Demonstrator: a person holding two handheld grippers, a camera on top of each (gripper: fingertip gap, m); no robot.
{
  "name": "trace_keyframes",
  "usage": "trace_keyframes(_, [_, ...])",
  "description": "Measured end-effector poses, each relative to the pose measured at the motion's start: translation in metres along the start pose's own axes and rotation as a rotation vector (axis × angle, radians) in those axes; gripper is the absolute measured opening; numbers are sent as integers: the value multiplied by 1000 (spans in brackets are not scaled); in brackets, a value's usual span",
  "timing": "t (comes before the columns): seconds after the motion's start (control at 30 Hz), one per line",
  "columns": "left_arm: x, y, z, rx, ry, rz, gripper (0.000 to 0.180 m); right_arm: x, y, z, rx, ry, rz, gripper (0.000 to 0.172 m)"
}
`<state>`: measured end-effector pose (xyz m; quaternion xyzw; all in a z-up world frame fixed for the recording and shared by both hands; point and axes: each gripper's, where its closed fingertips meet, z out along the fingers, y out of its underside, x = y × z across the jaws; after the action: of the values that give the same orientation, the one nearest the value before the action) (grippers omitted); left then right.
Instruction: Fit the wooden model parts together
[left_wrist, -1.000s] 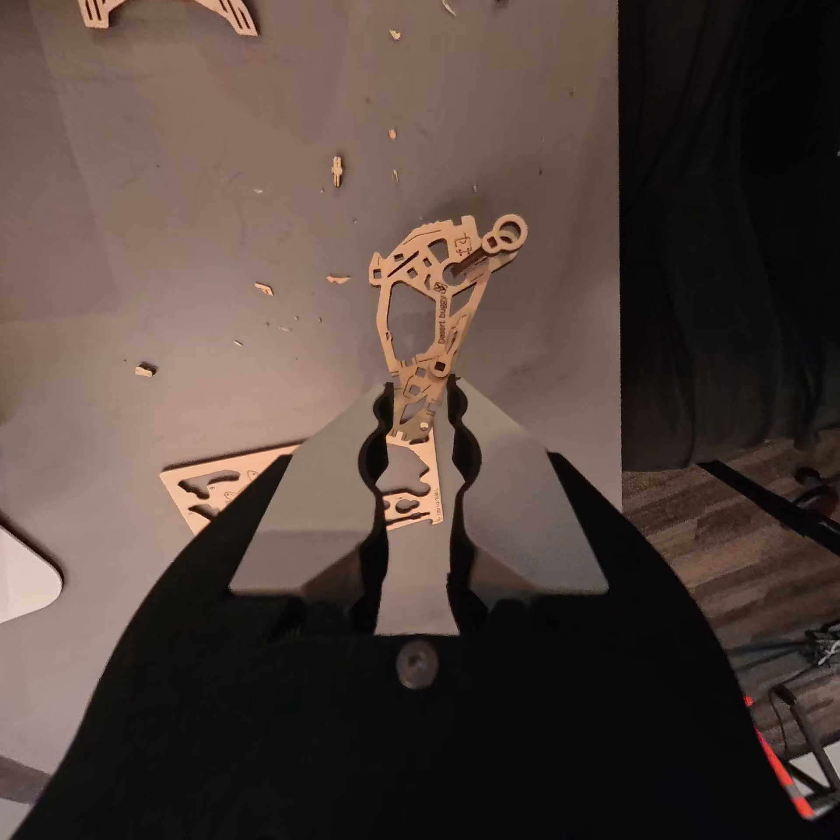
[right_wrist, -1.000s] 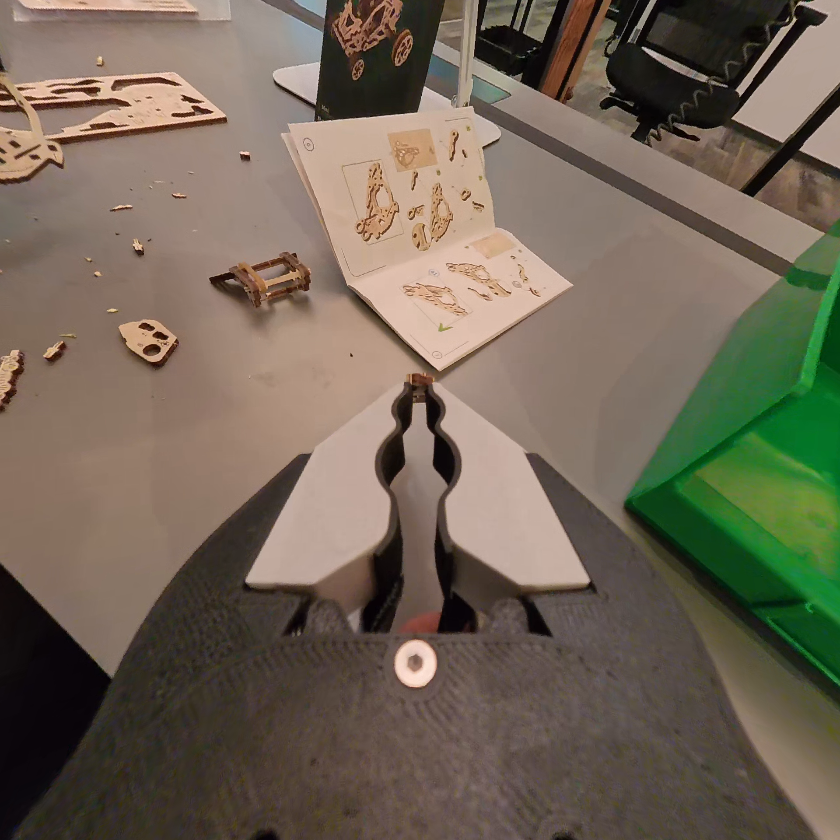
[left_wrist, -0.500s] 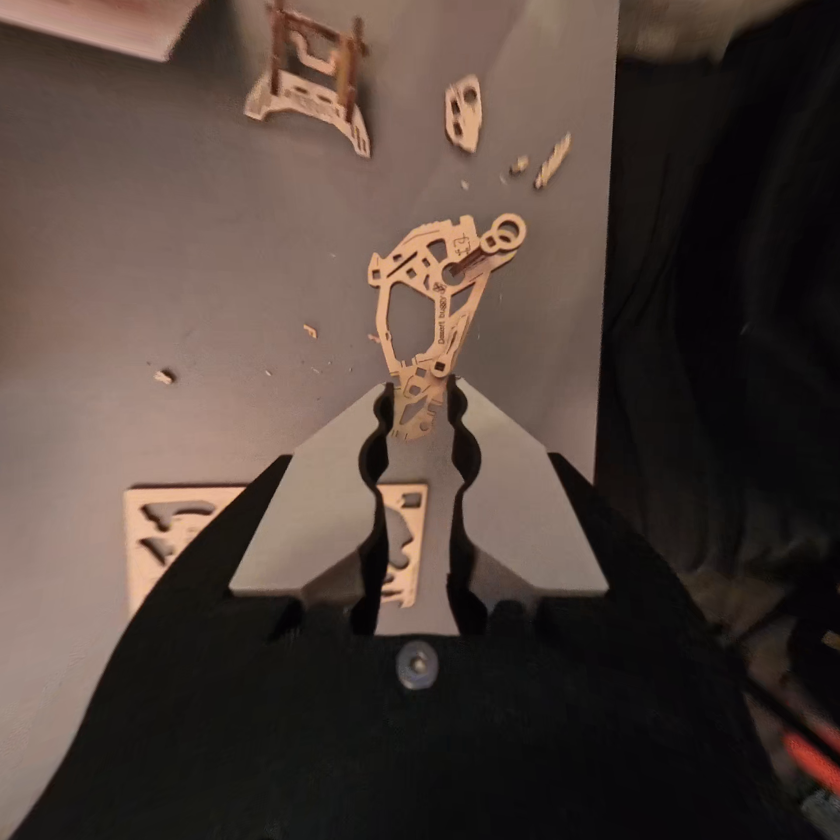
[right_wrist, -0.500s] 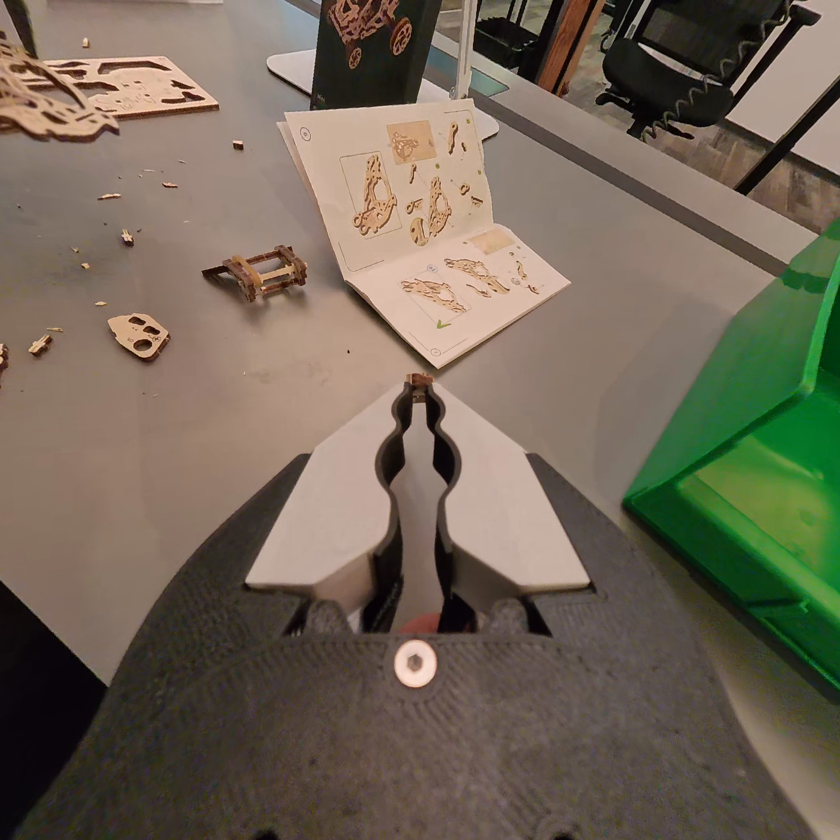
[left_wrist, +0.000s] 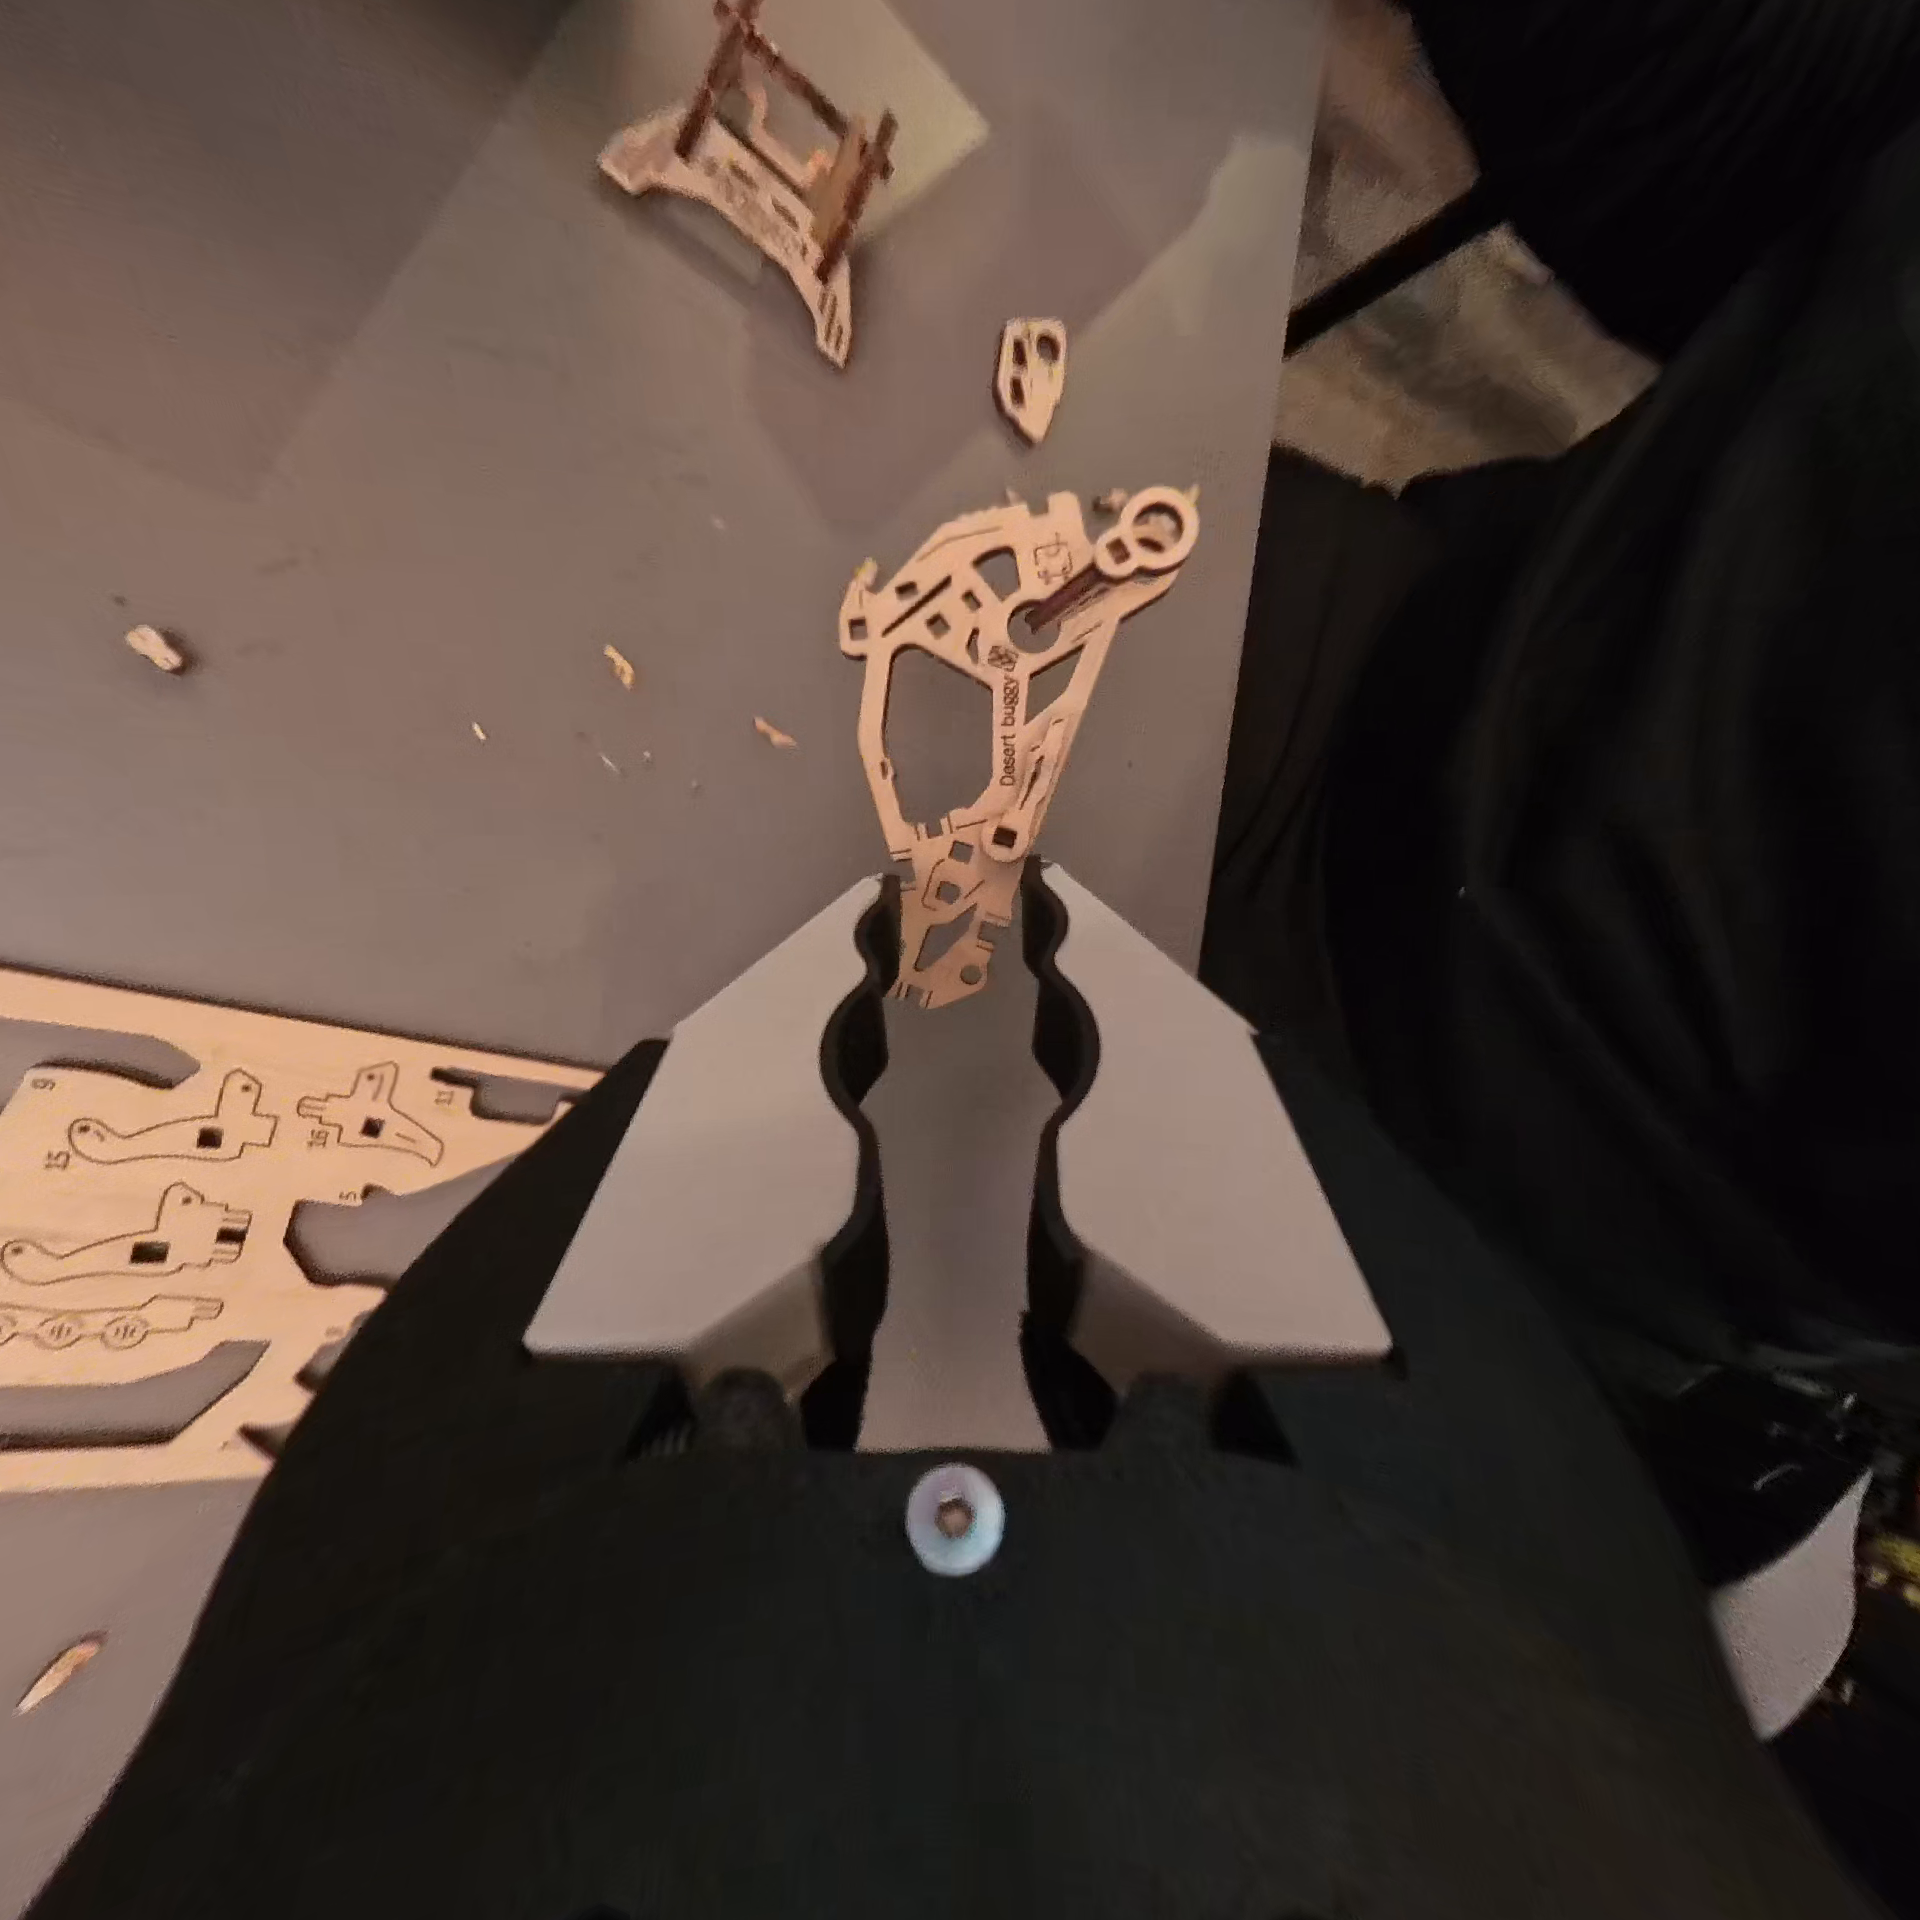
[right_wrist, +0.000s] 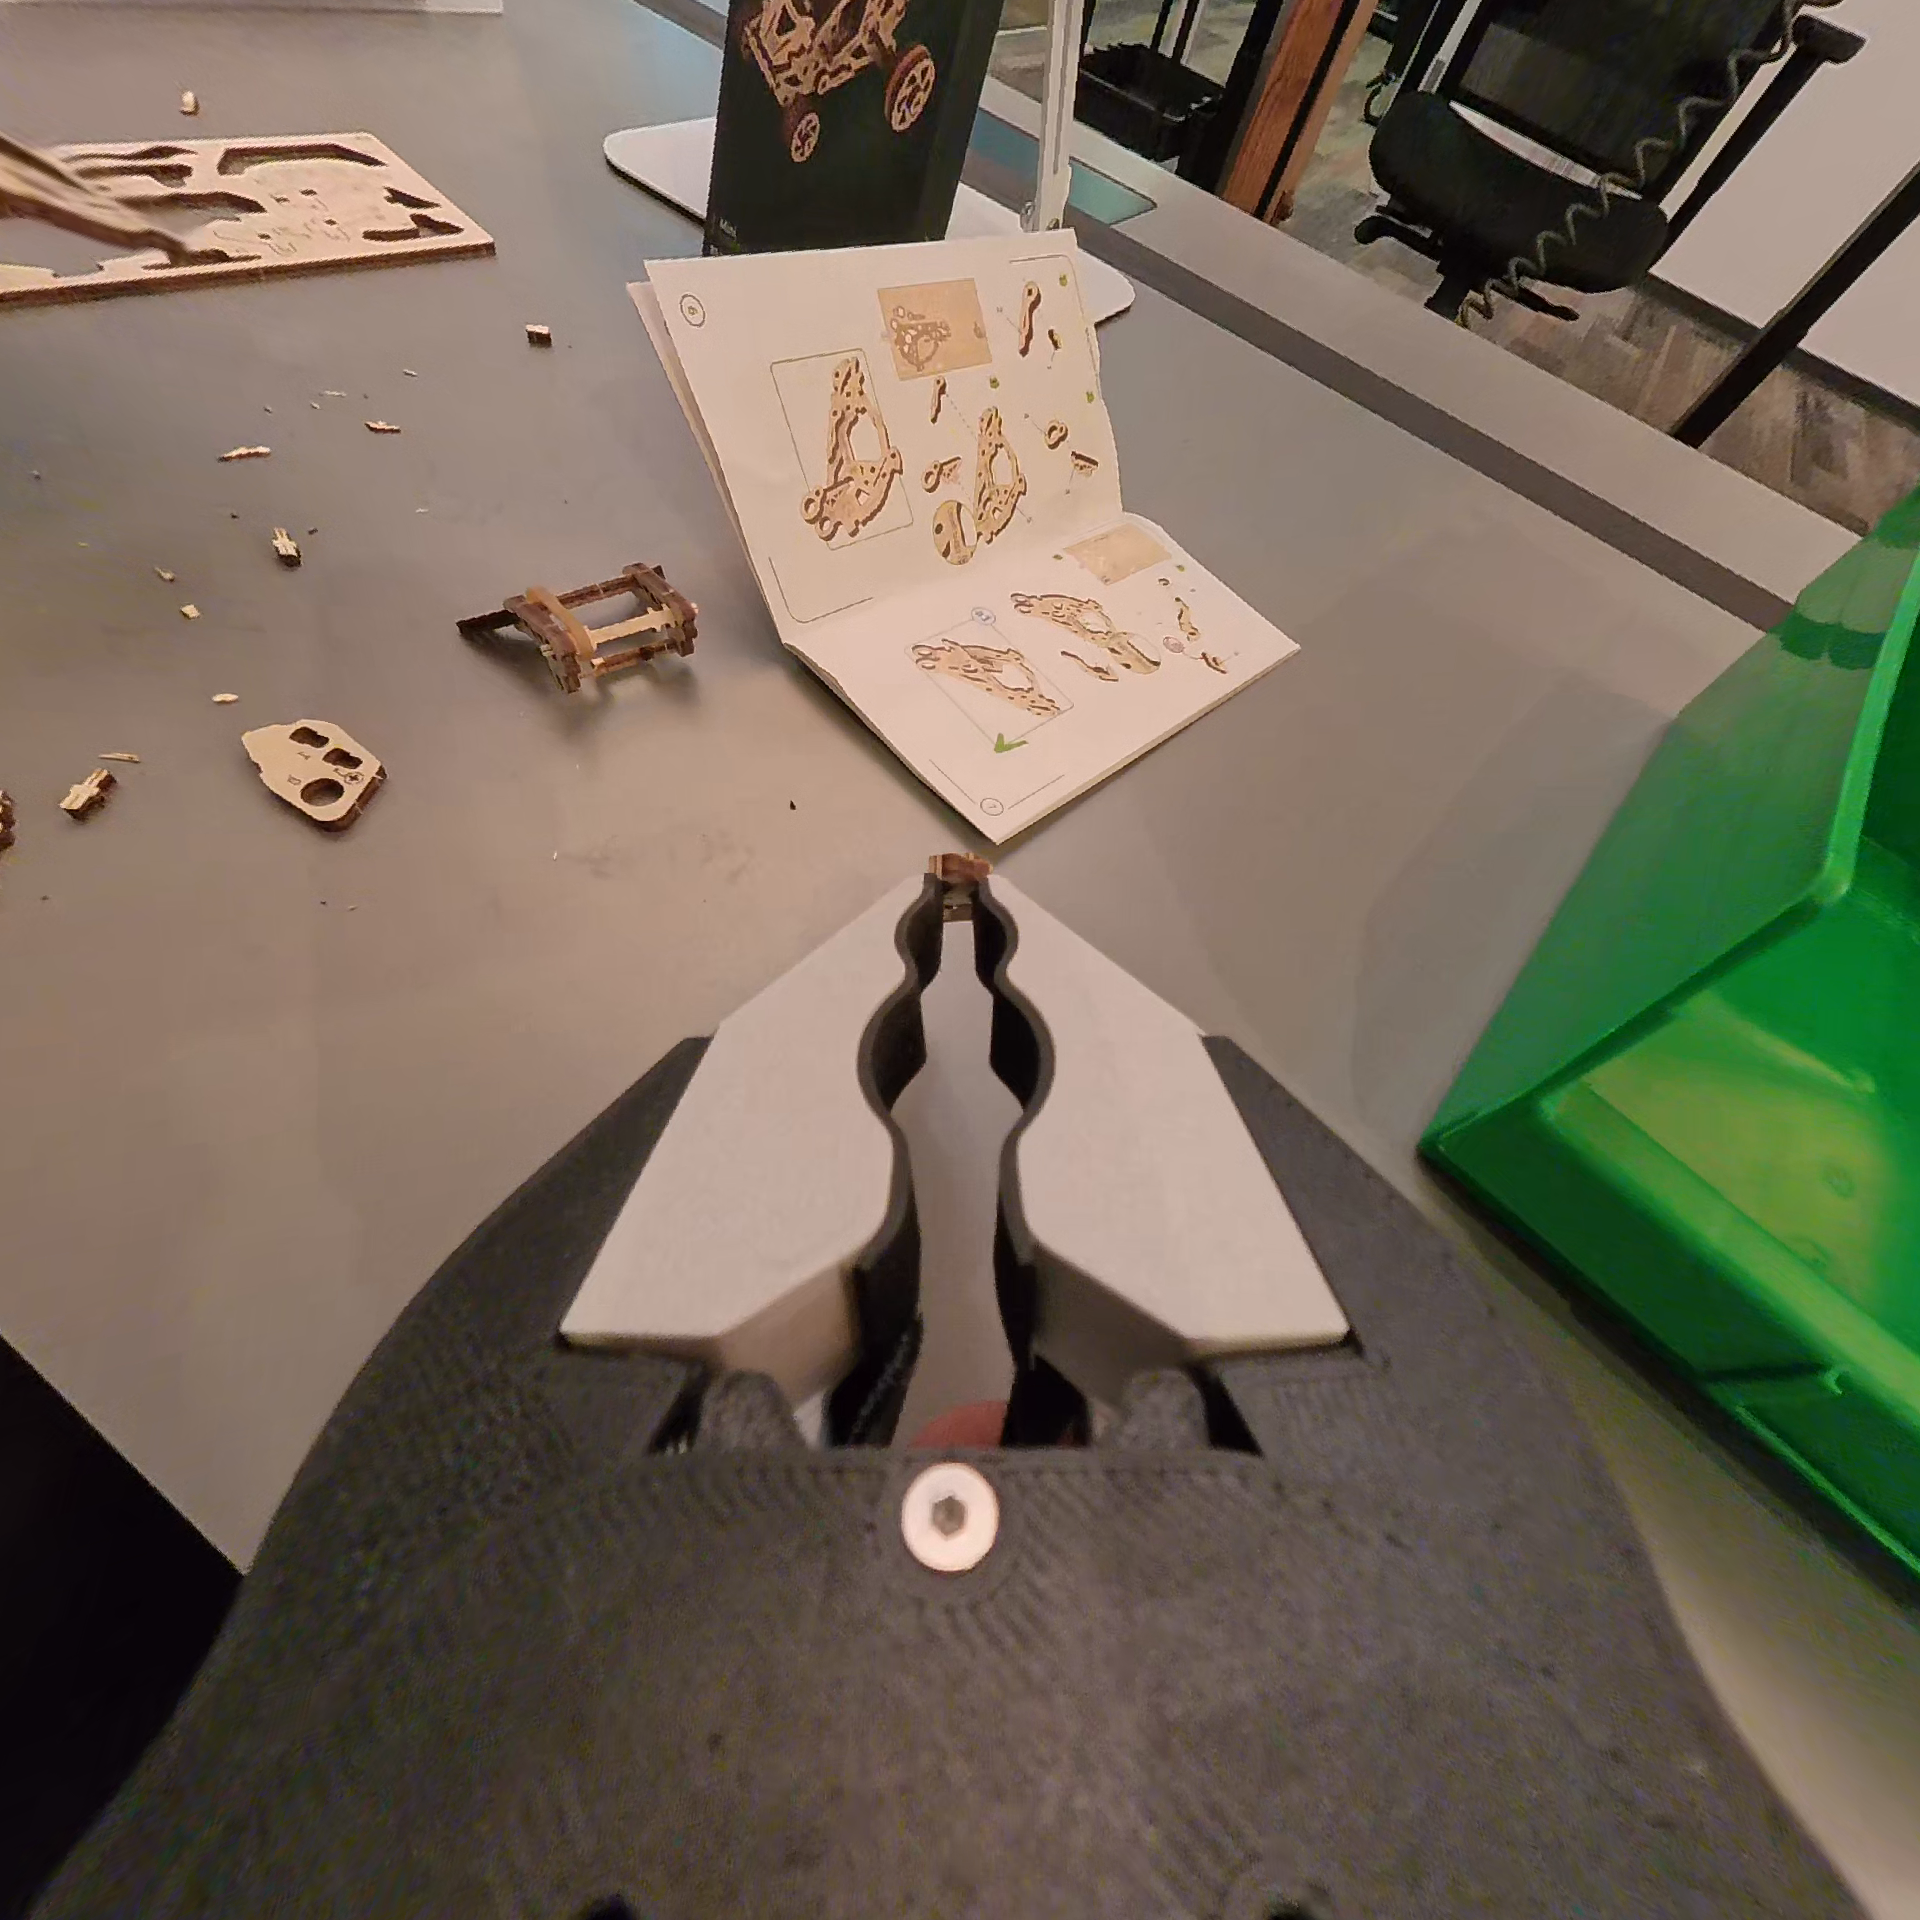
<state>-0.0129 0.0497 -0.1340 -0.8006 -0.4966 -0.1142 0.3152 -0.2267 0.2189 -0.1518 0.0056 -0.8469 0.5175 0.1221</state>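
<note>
Step in hand, as judged: both parts are lifted and ready to be mated. The left gripper (left_wrist: 958, 883) clamps the lower end of the side frame (left_wrist: 982, 717), which stands upright above the table (left_wrist: 416, 623), a link already fitted at its top. The right gripper (right_wrist: 956, 883) is clenched on a small peg (right_wrist: 956, 864), held just short of the booklet (right_wrist: 935, 499).

Next move, as judged: carry the peg left of the booklet to the frame and line it up with a square slot.

The peg is mostly buried between the fingertips; its shape cannot be made out. Neither gripper shows in the other's view.
</note>
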Motion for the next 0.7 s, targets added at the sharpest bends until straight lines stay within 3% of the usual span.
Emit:
trace_keyframes(0.3, [-7, 32, -7, -331, -153, 163, 22, 0, 0, 0, -2, 2, -3, 3])
trace_keyframes(0.43, [-11, 35, -14, -478, -180, 254, 22, 0, 0, 0, -2, 4, -6, 3])
trace_keyframes(0.57, [-26, 41, -28, -726, -270, 375, 21, 0, 0, 0, -3, 5, -8, 3])
trace_keyframes(0.7, [-23, 31, -29, -851, -243, 464, 21, 0, 0, 0, -1, 6, -9, 3])
